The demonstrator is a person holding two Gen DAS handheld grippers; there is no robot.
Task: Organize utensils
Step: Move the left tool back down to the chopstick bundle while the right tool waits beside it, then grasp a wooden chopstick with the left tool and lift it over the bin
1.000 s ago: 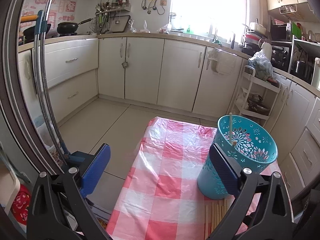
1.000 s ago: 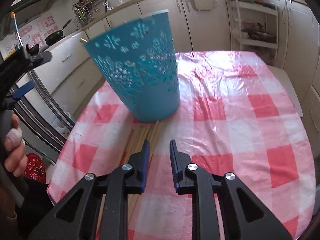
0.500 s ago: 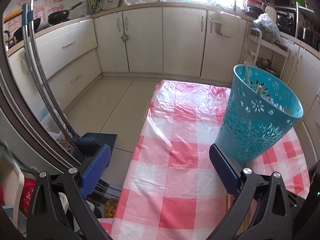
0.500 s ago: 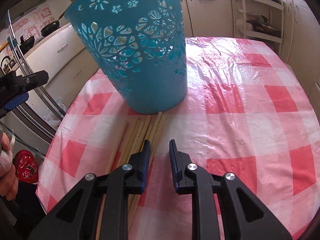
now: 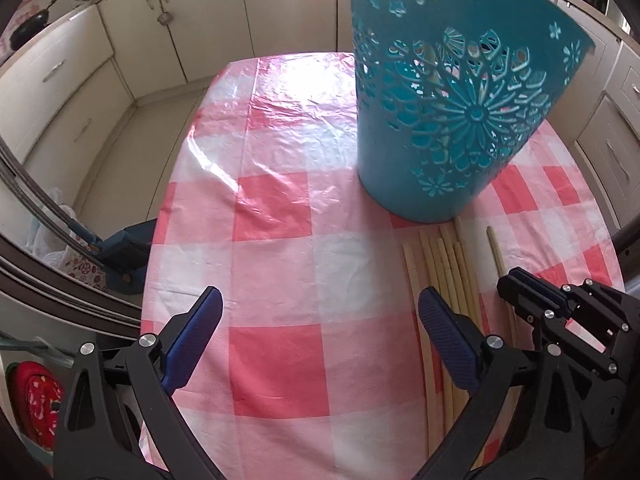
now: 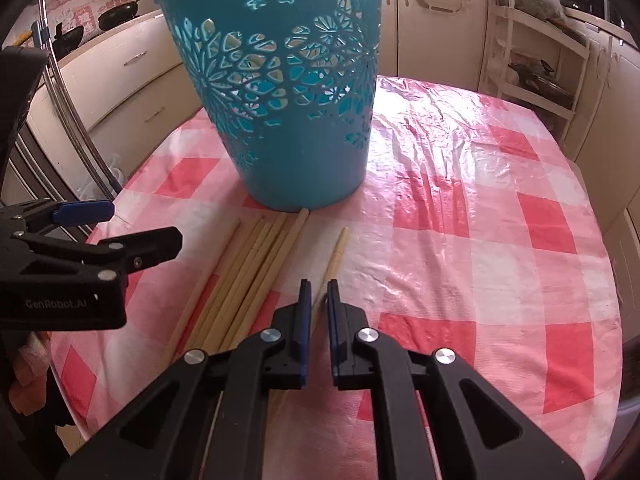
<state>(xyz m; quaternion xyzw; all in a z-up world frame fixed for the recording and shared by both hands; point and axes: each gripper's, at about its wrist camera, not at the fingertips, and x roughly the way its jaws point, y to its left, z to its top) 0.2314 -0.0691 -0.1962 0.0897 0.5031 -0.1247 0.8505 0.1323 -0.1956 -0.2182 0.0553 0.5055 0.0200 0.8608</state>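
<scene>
Change since earlier: both grippers dropped closer over the desk [image 5: 276, 216].
Right gripper [image 6: 318, 292]: fingers nearly shut around single chopstick [image 6: 335, 256].
Left gripper [image 5: 318, 312]: fingers spread wide, empty.
Chopstick bundle [image 6: 248, 272]: flat, just before blue basket [image 6: 280, 92].

The tall blue basket [image 6: 280, 100] blocks the near-middle of the table [image 6: 500, 184], with a bundle of chopsticks [image 6: 244, 276] lying at its foot. One chopstick [image 6: 334, 256] lies apart to their right. The left tool [image 6: 100, 236] hangs over the bundle's left edge. Right of the basket, and left of it in the left view, the cloth lies open
</scene>
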